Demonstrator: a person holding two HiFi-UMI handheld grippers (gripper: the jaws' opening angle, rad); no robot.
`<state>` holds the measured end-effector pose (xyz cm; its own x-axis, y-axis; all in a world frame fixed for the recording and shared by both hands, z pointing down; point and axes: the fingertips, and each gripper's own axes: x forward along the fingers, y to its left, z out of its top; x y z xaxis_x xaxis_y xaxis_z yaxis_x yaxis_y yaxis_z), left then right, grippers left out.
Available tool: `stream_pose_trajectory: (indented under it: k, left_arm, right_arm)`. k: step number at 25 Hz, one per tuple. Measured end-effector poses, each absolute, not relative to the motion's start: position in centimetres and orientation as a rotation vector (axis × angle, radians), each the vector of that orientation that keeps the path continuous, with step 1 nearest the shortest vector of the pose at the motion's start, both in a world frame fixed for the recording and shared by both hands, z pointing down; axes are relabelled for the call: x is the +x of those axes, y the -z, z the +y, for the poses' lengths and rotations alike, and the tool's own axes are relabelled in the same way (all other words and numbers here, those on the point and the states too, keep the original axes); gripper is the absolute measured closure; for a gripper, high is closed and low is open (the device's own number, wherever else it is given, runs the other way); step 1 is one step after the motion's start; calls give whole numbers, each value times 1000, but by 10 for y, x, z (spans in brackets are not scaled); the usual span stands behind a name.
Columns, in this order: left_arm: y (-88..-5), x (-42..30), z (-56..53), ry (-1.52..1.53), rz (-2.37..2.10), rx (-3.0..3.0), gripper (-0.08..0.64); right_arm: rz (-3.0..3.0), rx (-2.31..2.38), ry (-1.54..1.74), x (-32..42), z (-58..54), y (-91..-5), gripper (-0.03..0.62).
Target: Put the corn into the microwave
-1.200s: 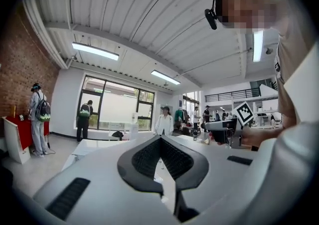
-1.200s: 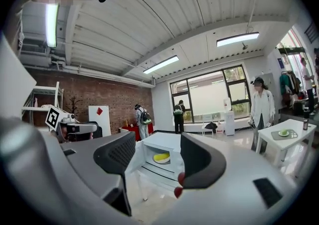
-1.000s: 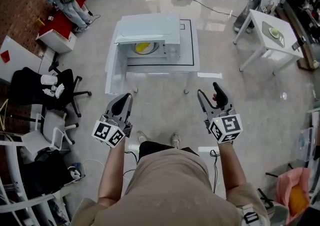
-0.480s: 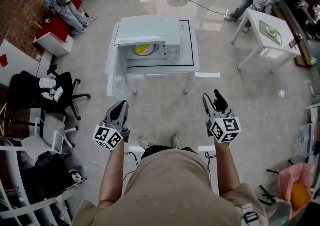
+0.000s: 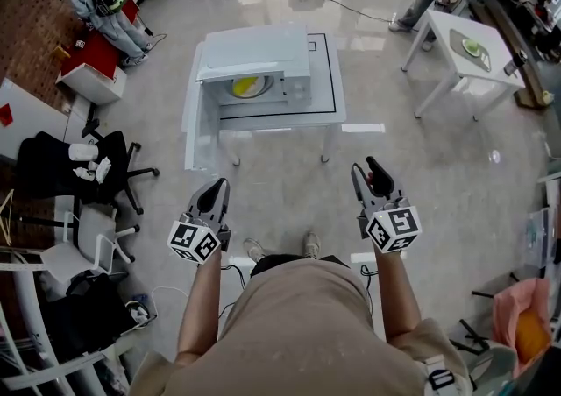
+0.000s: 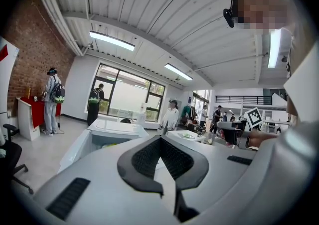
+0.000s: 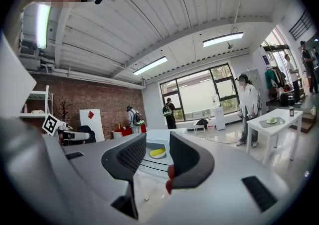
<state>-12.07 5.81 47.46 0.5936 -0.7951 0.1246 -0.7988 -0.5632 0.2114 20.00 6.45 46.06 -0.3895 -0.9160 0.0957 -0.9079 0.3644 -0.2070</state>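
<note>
The corn [image 5: 248, 85] lies inside the microwave [image 5: 254, 51], a yellow shape on a pale round plate [image 5: 266, 85] in the open chamber; the microwave stands on a white desk [image 5: 326, 79] ahead of the person, and its door [image 5: 189, 118] hangs open toward the left of the head view; the person stands well back from the desk on the grey floor [image 5: 289, 175], with a gripper in each hand held out in front of the body; the left gripper [image 5: 219, 184] has its jaws closed together, the pads meeting at the tips with nothing between them, as the left gripper view shows [image 6: 159, 142]; the right gripper [image 5: 365, 166] has its jaws part open and closing, a clear gap between the pads and nothing in it; in the right gripper view [image 7: 157, 142] the corn [image 7: 158, 153] shows far off through that gap, inside the microwave, well apart from the jaws; neither gripper touches the desk or the microwave; a second white desk [image 5: 456, 57] stands to the right with a small dish on it, and a black office chair [image 5: 66, 162] stands to the left near the brick wall.
</note>
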Motion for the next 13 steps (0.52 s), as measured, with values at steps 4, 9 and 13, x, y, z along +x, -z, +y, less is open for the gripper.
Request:
stream_pose_trajectory:
  k: [4,9,13]
  left_arm:
    - [-469,-109,61,10,-1296,2564,555]
    - [-469,-94,58,1,-1282,2574,555]
    - [-473,-79,60,-14,-1265,2573,555]
  right_arm:
    - [2510,-1652,397,211,68,-452,440]
    - [2552,-1708,302,223,72,-448,440]
    - [2591,-1730,253,228,77,-450,440]
